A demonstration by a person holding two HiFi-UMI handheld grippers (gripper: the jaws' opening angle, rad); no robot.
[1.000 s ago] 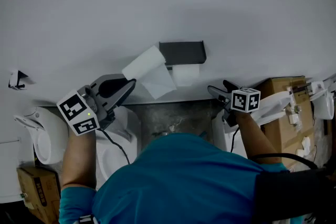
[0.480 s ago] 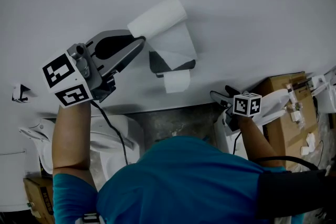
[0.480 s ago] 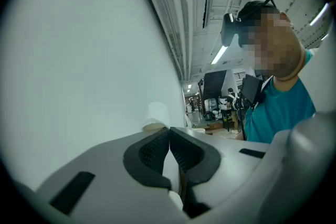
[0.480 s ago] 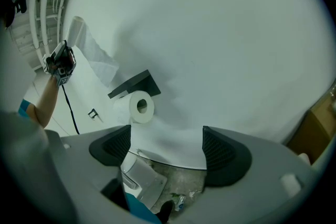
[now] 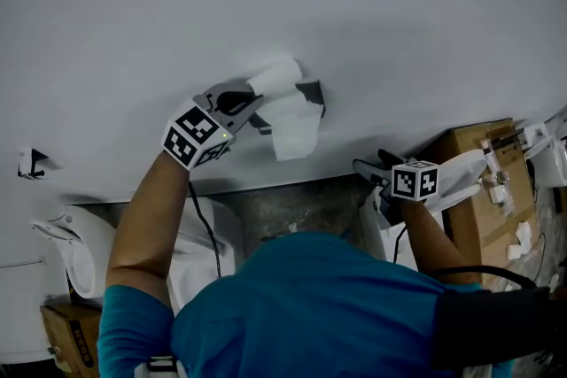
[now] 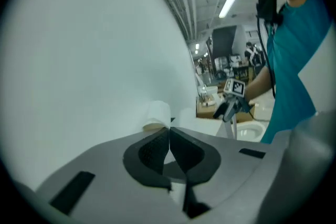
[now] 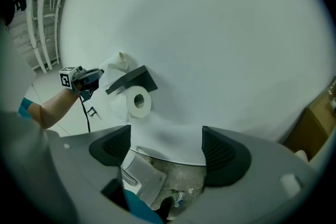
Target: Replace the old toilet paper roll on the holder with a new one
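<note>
My left gripper (image 5: pixel 255 99) is shut on a white toilet paper roll (image 5: pixel 275 77), pinching it at its near end. I hold the roll up against the wall beside the dark holder (image 5: pixel 312 91). A loose sheet (image 5: pixel 295 127) hangs from it over the holder. In the left gripper view the pads (image 6: pixel 169 131) meet, with the roll (image 6: pixel 157 114) just past them. The right gripper view shows the holder (image 7: pixel 134 80) with a second roll (image 7: pixel 138 102) on it, and the left gripper (image 7: pixel 86 78) with the held roll (image 7: pixel 118 63) at its upper left. My right gripper (image 5: pixel 370 162) is open and empty, low and to the right.
White toilets (image 5: pixel 75 243) (image 5: pixel 205 235) stand along the wall below the holder, and another (image 5: pixel 461 177) is beside my right gripper. Cardboard boxes sit at the right (image 5: pixel 483 157) and lower left (image 5: pixel 66 334). A strip of grey floor (image 5: pixel 301 201) lies between the toilets.
The left gripper swung up the wall with the roll, then dropped and reached further in, so the roll now sits against the holder. The right gripper has hardly moved.
</note>
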